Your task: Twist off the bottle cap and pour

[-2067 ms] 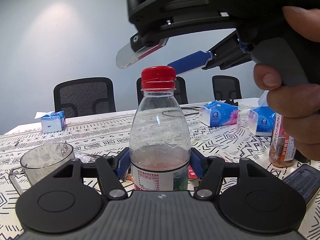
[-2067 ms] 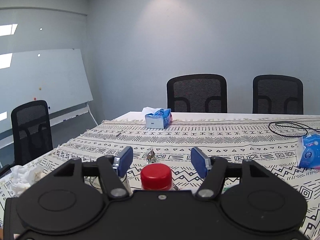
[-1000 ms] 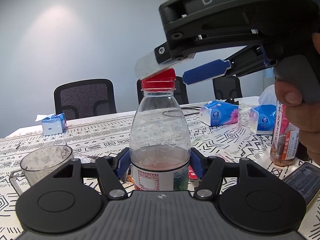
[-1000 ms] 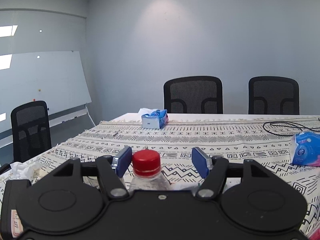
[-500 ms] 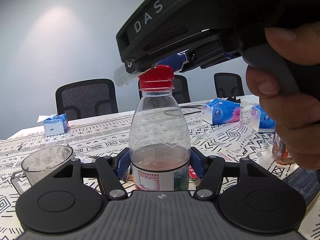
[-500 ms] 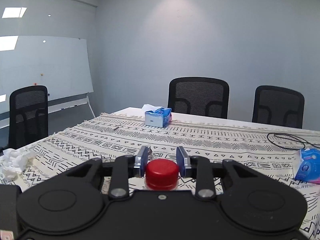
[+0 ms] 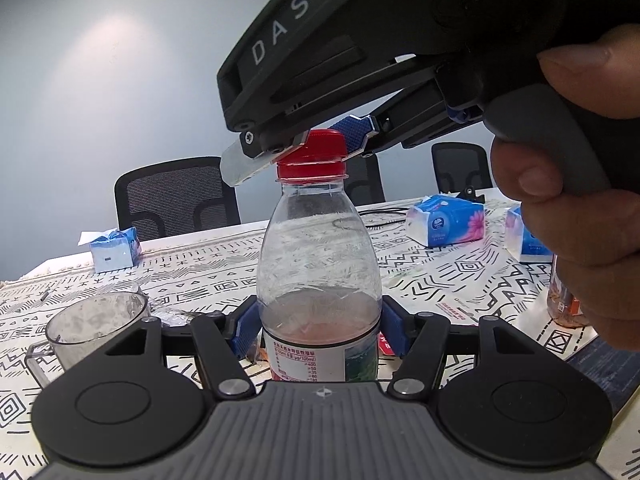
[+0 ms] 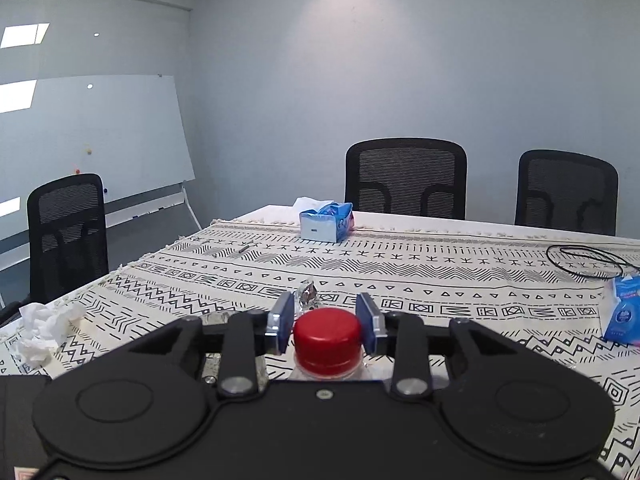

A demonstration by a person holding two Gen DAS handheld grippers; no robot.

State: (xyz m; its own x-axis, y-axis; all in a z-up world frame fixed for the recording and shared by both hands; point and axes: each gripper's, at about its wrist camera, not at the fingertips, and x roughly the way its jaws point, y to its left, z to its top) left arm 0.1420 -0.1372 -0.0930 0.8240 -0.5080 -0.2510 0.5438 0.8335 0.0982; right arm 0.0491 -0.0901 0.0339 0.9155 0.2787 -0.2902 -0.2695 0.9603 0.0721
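Observation:
A clear plastic bottle point(image 7: 318, 264) with a little pink drink stands upright on the patterned tablecloth. My left gripper point(image 7: 318, 322) is shut on the bottle's lower body, blue pads on both sides. The red cap point(image 7: 313, 154) sits on the neck. My right gripper point(image 7: 308, 146) comes from the upper right and is closed on the cap. In the right wrist view the cap point(image 8: 327, 338) sits between the two blue pads point(image 8: 283, 322) of my right gripper point(image 8: 326, 322), which press its sides. A clear measuring cup point(image 7: 98, 326) stands at the left.
Tissue packs point(image 7: 446, 220) point(image 7: 114, 250) lie on the table, another in the right wrist view point(image 8: 326, 222). A second bottle point(image 7: 566, 304) stands at the right behind the hand. A black cable point(image 8: 586, 260), crumpled tissue point(image 8: 44, 326) and office chairs point(image 8: 406, 178) surround the table.
My right gripper came down over the cap, closed its jaws from wide open onto the cap's sides, and has since rotated somewhat. My left gripper and the bottle stayed put.

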